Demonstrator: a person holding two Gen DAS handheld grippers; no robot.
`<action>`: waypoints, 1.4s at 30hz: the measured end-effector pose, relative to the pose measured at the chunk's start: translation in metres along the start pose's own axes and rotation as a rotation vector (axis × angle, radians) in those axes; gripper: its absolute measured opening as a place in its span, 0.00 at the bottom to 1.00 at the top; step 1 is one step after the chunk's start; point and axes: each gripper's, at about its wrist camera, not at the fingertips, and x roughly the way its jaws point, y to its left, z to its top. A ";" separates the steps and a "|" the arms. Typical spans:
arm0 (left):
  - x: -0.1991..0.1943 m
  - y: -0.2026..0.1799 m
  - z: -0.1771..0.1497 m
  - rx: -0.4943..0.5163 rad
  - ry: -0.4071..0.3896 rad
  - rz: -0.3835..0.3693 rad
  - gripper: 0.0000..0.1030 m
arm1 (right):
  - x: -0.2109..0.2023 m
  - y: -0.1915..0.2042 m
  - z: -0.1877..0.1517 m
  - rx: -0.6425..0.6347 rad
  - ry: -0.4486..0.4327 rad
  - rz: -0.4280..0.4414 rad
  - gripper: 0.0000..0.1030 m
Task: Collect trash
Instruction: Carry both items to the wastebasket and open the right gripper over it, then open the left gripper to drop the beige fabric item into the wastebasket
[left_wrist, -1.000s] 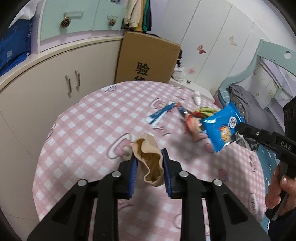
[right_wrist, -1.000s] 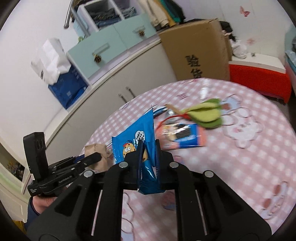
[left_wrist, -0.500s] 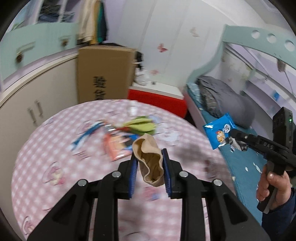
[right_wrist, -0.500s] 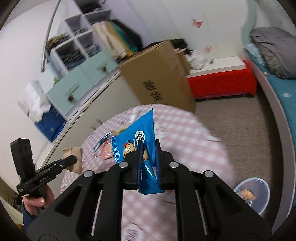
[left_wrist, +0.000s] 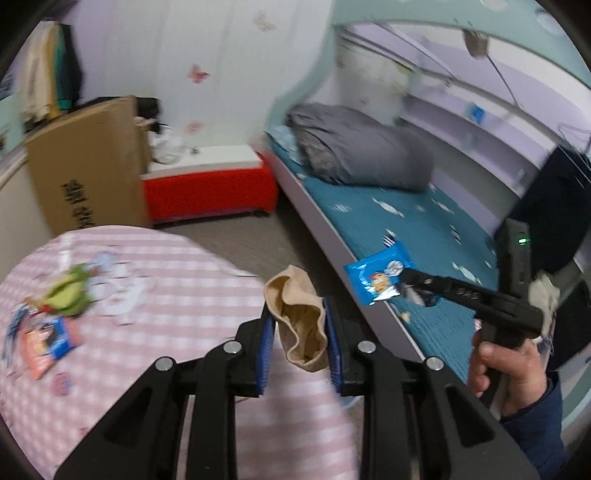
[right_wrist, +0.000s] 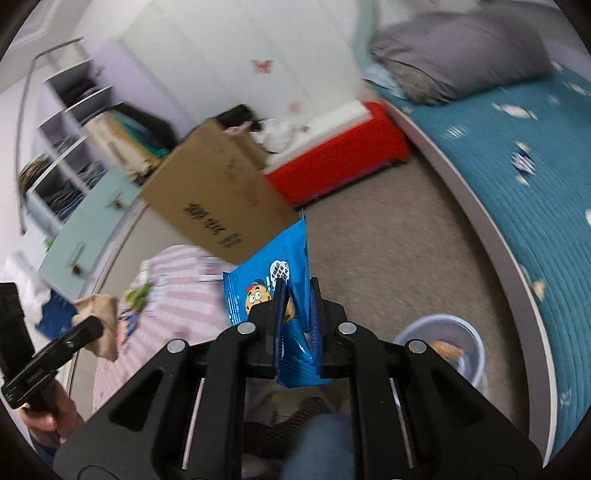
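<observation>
The bed (right_wrist: 517, 177) and the counter (left_wrist: 166, 295) with the pink check cloth stand on either side of the floor, and the pale bin (right_wrist: 441, 328) waits on the floor below your right gripper (right_wrist: 294, 314). Its jaws hold the blue cookie wrapper (right_wrist: 269, 273), narrow. Your left gripper (left_wrist: 299, 336) clamps the beige crumpled paper (left_wrist: 299, 325) over the counter edge. The wrapper is light and can drift beside the bin if you release it too high. More trash (left_wrist: 48, 339) lies on the counter.
</observation>
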 end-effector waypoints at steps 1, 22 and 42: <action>0.008 -0.007 0.001 0.010 0.012 -0.010 0.24 | 0.001 -0.011 -0.002 0.013 0.005 -0.018 0.12; 0.245 -0.109 -0.030 0.139 0.459 -0.047 0.24 | 0.135 -0.216 -0.083 0.384 0.347 -0.204 0.58; 0.286 -0.119 -0.040 0.145 0.539 -0.013 0.80 | 0.060 -0.208 -0.052 0.403 0.141 -0.199 0.92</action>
